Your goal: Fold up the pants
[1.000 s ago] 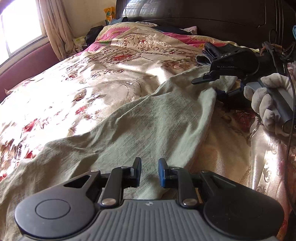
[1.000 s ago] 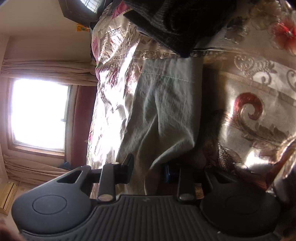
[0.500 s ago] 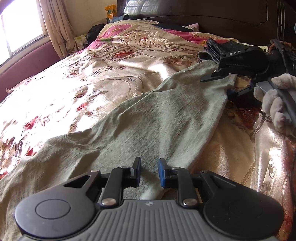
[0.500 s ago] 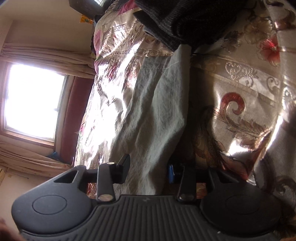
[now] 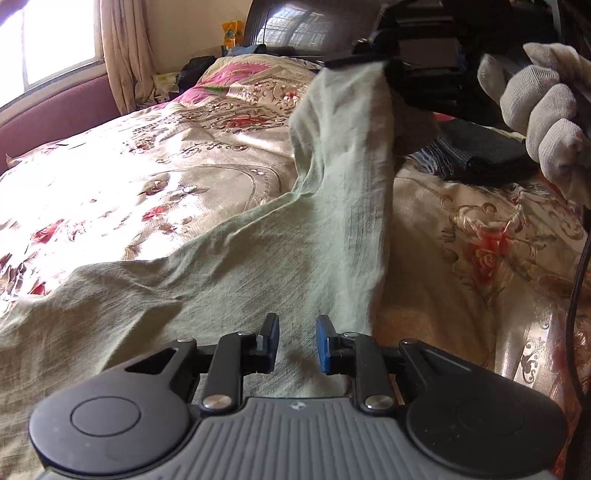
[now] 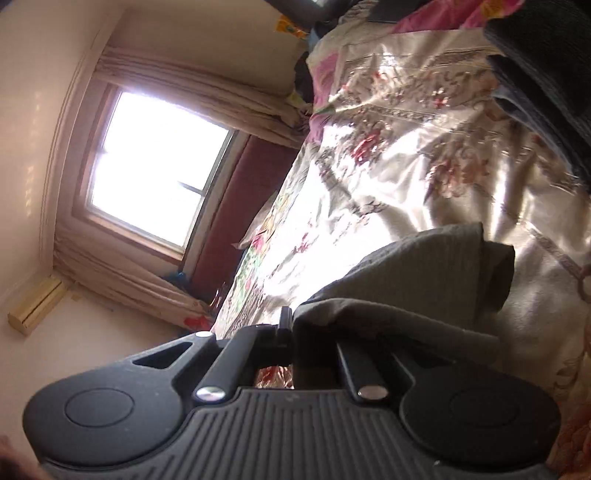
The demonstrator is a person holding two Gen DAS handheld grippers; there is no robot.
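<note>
Pale green pants (image 5: 258, 266) lie spread on the floral bedspread (image 5: 155, 184). My left gripper (image 5: 296, 343) is open and empty, low over the pants near their right edge. My right gripper (image 5: 384, 70), held by a white-gloved hand (image 5: 543, 110), is shut on the far end of a pant leg and holds it up off the bed. In the right wrist view the green cloth (image 6: 406, 288) drapes over the right gripper (image 6: 314, 332) and hides one finger.
A folded dark garment (image 5: 487, 155) lies on the bed at the right, also in the right wrist view (image 6: 546, 81). A dark headboard (image 5: 295, 33) stands at the back. A window (image 6: 159, 173), curtains and a maroon bench are to the left.
My right gripper has closed on the pant leg end and lifted it up off the bed, swinging toward me. My left gripper stayed open over the pants.
</note>
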